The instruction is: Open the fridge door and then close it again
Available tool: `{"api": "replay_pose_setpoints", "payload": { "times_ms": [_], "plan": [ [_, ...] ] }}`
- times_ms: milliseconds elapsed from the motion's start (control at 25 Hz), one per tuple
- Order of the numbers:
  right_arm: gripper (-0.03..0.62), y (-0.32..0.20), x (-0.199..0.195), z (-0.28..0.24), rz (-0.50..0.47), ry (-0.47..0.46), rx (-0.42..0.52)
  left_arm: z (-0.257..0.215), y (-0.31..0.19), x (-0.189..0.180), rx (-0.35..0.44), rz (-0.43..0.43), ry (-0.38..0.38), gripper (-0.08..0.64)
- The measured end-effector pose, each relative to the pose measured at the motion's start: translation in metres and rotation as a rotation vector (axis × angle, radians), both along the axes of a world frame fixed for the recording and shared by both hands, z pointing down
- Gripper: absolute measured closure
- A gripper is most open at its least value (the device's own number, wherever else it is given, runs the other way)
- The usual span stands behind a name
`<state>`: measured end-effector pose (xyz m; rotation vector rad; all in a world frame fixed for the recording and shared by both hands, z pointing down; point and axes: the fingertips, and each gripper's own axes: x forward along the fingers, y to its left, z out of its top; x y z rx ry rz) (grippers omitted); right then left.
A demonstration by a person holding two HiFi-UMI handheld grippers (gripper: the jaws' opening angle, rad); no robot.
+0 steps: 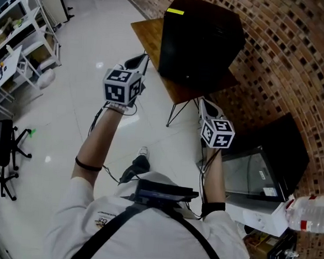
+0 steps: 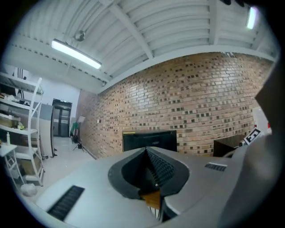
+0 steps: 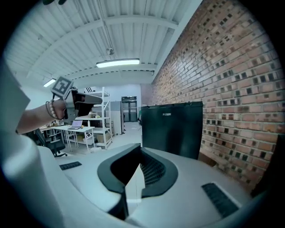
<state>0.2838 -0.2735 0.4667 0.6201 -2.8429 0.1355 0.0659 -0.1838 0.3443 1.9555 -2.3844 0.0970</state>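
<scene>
**Both grippers closed and held in the air, apart from the black mini fridge.**

The left gripper (image 1: 139, 60) and right gripper (image 1: 203, 103) are held in front of the person, and neither touches anything. Each gripper view shows its jaws pressed together with nothing between them. The black mini fridge (image 1: 198, 41) stands on a wooden table (image 1: 152, 38) with thin metal legs, set against the brick wall (image 1: 291, 63). Its door sits flush and closed, facing the grippers. The left gripper is near the fridge's left side; the right gripper is lower, just below the table's front edge. A glass-fronted black cabinet (image 1: 258, 171) stands on the floor to the right, and a plastic water bottle (image 1: 311, 214) lies beside it.
</scene>
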Motion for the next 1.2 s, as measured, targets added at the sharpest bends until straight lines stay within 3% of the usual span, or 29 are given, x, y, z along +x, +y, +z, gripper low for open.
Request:
{"api": "replay_pose_setpoints", "payload": {
  "times_ms": [160, 600, 1200],
  "plan": [
    [0.585, 0.012, 0.006, 0.0, -0.005, -0.014, -0.009, -0.028, -0.01, 0.001, 0.048, -0.012, 0.005, 0.558],
    [0.586, 0.023, 0.027, 0.003, -0.002, -0.044, -0.033, -0.034, -0.02, 0.024, 0.059, 0.009, -0.006, 0.558],
    [0.586, 0.017, 0.023, 0.012, 0.033, -0.032, -0.058, -0.018, -0.026, 0.027, 0.032, 0.019, 0.021, 0.559]
  ]
}}
